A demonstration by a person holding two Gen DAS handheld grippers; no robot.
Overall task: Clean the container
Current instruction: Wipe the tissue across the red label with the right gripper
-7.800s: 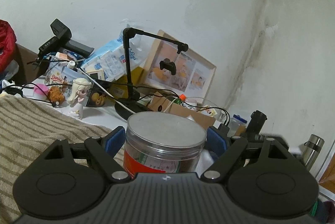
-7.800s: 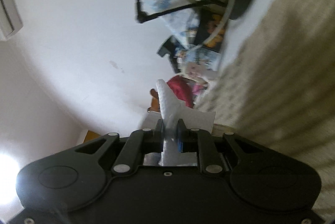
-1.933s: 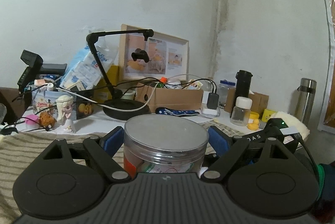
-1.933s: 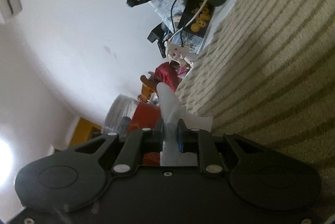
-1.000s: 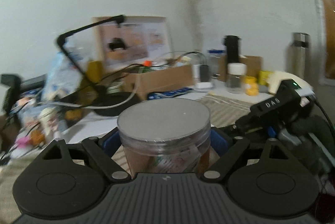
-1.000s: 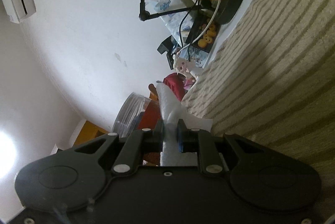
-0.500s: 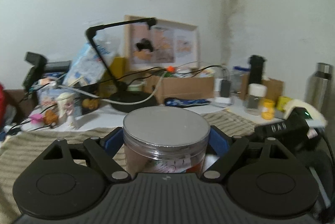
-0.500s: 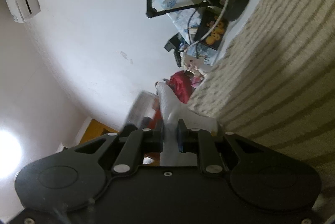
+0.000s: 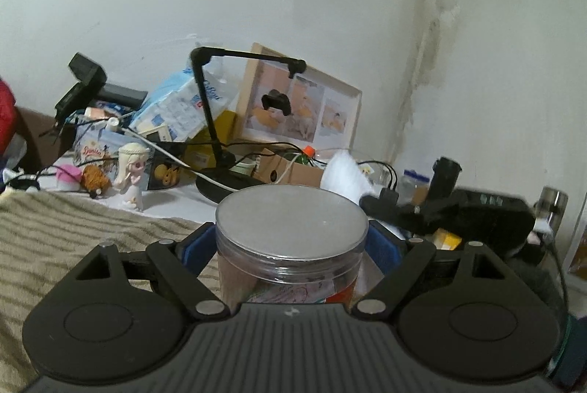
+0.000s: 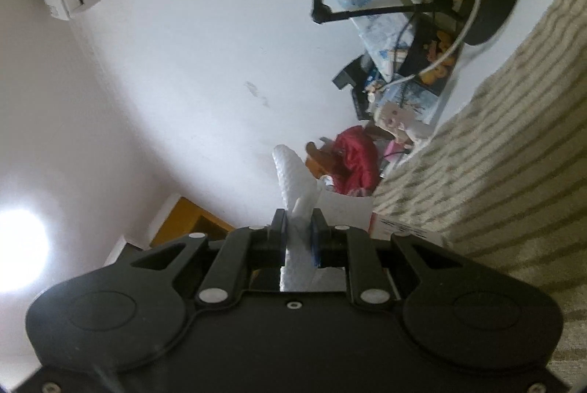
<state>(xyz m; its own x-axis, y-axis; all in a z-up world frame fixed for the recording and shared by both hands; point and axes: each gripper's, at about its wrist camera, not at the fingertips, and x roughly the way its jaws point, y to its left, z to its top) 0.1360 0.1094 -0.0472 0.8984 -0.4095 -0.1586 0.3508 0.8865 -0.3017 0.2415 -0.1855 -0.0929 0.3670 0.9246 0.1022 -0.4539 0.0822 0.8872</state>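
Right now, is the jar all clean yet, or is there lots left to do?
Both pickups look done: the left tool grips the clear jar, lid still on, and the right tool pinches a white wipe. In the left view the wipe sits just behind the jar's rim. How much wiping remains can't be judged; no dirt shows.

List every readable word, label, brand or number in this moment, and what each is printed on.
"Danisa", in script, on the blue cookie tin at the back left.
Blue lettering on the tissue pack: too blurred to read.
The label inside the clear jar held by the left gripper: drawings and marks, illegible.
Black print on the white box beyond the right gripper: too small.
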